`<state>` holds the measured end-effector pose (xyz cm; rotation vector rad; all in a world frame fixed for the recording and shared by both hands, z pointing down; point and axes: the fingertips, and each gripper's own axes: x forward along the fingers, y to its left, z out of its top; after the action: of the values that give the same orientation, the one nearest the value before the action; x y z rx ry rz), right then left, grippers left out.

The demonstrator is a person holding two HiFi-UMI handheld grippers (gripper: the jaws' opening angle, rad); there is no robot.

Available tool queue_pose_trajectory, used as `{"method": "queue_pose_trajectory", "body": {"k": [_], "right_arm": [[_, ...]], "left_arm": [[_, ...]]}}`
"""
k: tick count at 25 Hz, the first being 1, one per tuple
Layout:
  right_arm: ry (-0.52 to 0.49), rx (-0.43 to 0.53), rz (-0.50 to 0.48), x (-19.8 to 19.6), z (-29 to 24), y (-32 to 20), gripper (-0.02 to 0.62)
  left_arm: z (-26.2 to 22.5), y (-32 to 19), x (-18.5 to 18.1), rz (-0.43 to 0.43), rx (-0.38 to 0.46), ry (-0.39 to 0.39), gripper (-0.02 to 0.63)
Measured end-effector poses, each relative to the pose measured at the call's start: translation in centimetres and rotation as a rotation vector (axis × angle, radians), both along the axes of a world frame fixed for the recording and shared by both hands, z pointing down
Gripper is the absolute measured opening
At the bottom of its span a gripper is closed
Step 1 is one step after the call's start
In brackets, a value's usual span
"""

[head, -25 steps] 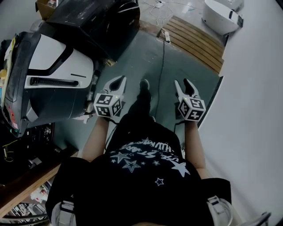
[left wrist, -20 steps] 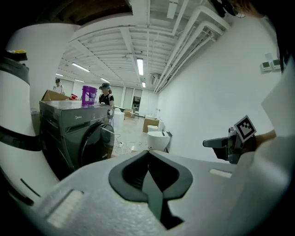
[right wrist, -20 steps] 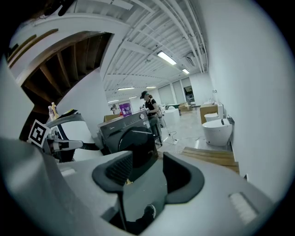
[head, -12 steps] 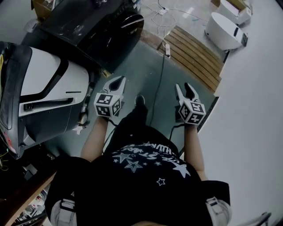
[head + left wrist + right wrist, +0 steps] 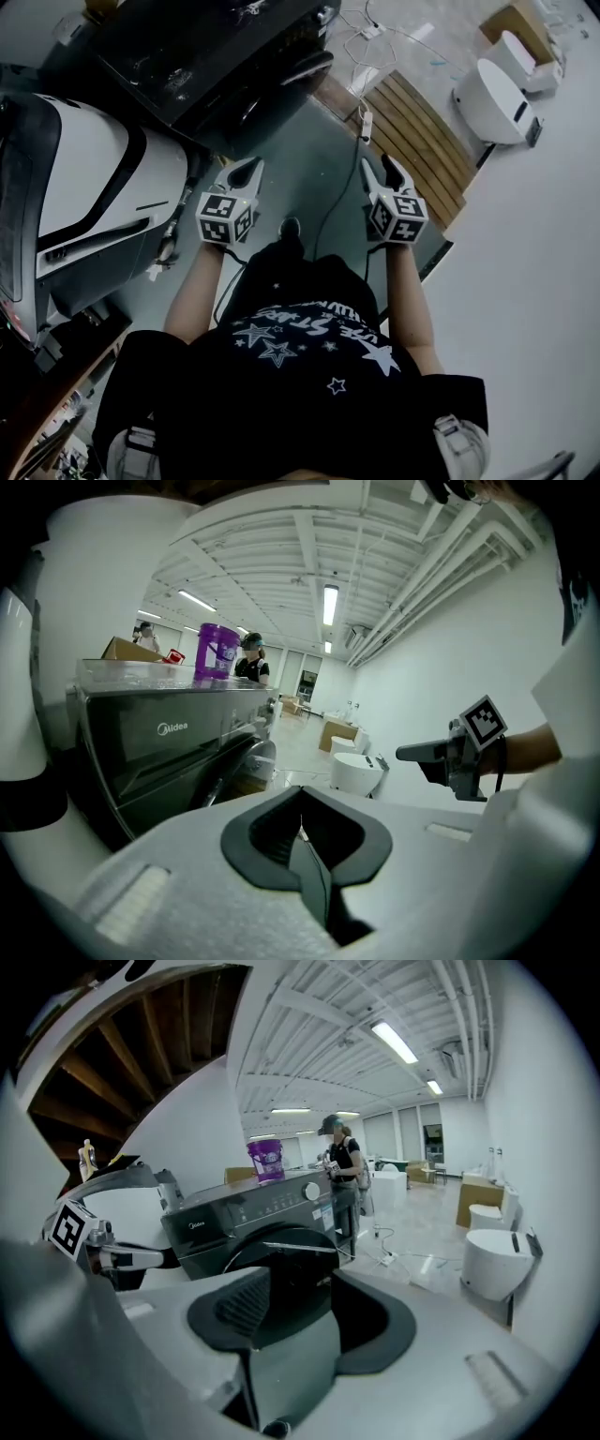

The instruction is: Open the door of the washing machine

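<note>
The dark Midea washing machine (image 5: 220,52) stands ahead of me on the floor, and its round door (image 5: 302,64) bulges from the front. The right gripper view faces that door (image 5: 281,1246) from some way off. My left gripper (image 5: 246,174) hangs in the air short of the machine, its jaws closed on nothing. My right gripper (image 5: 382,169) is level with it, further right, with its jaws apart and empty. Neither gripper touches the machine. From the left gripper view I see the machine's side (image 5: 159,752) and the right gripper (image 5: 409,754).
A large white and black machine (image 5: 80,192) stands close on my left. A wooden pallet (image 5: 417,117), a power strip with its cable (image 5: 367,122) and a white round appliance (image 5: 502,89) lie to the right. A purple jug (image 5: 266,1160) sits on the washing machine. A person (image 5: 342,1162) stands behind.
My view has swung, so the washing machine and pallet now sit further right and higher. Both grippers have lifted a little and the right one has drifted left. Their jaws have not changed.
</note>
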<state>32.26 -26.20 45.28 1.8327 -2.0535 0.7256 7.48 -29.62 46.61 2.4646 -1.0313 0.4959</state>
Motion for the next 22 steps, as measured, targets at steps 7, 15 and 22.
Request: {"method": "queue_pose_trajectory", "body": {"k": [7,15,22], "right_arm": [[0.077,-0.026,-0.196,-2.2,1.9,-9.7,0.210],[0.160,-0.079,-0.396,-1.0,6.4,-19.7,0.210],[0.203,-0.113,-0.629,0.5,10.1,-27.0,0.210]], "left_arm": [[0.7,-2.3,-3.4,-0.131,-0.020,-0.004,0.011],[1.5,-3.6,-5.3,-0.350,-0.043,-0.052,0.011],[1.7,-5.0,-2.2,-0.571,-0.075,-0.092,0.011]]}}
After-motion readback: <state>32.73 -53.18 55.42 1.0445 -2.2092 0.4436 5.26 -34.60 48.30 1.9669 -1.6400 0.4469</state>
